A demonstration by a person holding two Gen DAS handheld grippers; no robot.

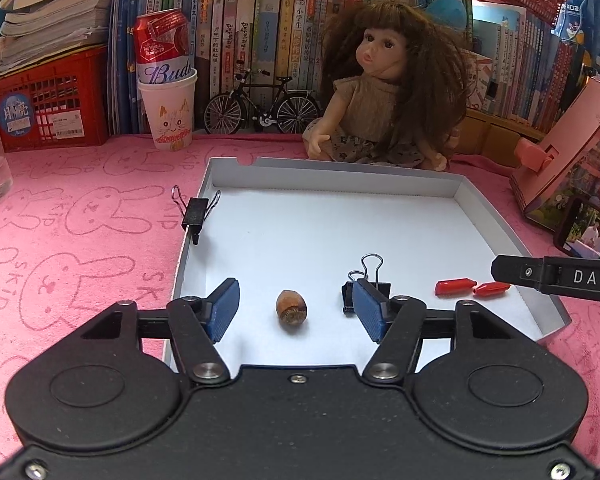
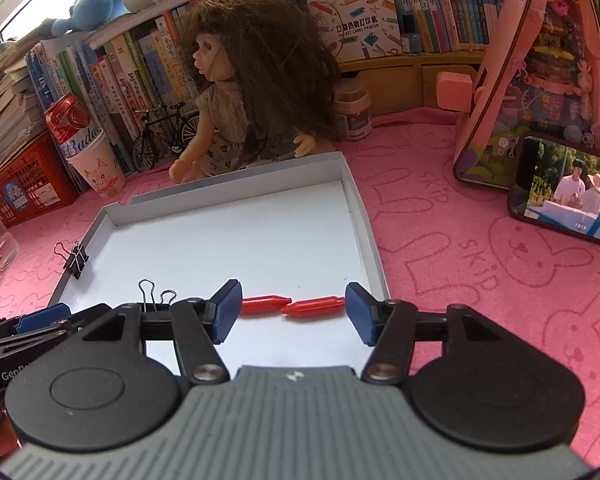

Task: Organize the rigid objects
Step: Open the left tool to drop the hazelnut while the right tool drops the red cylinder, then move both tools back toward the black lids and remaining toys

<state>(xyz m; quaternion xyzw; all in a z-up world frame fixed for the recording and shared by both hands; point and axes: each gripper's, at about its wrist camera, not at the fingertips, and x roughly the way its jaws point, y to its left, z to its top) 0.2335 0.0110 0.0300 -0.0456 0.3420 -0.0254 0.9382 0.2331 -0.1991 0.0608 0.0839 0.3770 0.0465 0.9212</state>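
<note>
Both grippers open over a shallow white tray, small items already inside

The left hand-held gripper [image 1: 296, 312] stands open at the lower centre of its view, gripping nothing; a small brown acorn-like nut [image 1: 291, 307] lies loose between its blue pads. The right hand-held gripper [image 2: 294, 312] is likewise open, two red plastic caps [image 2: 292, 304] lying end to end between its pads, unpressed. A black binder clip [image 1: 366, 290] sits nearby in the white cardboard tray [image 1: 332, 176]; another black clip [image 1: 196, 212] is pinned on the tray's left wall. Judging by this, most sorting looks done.
</note>
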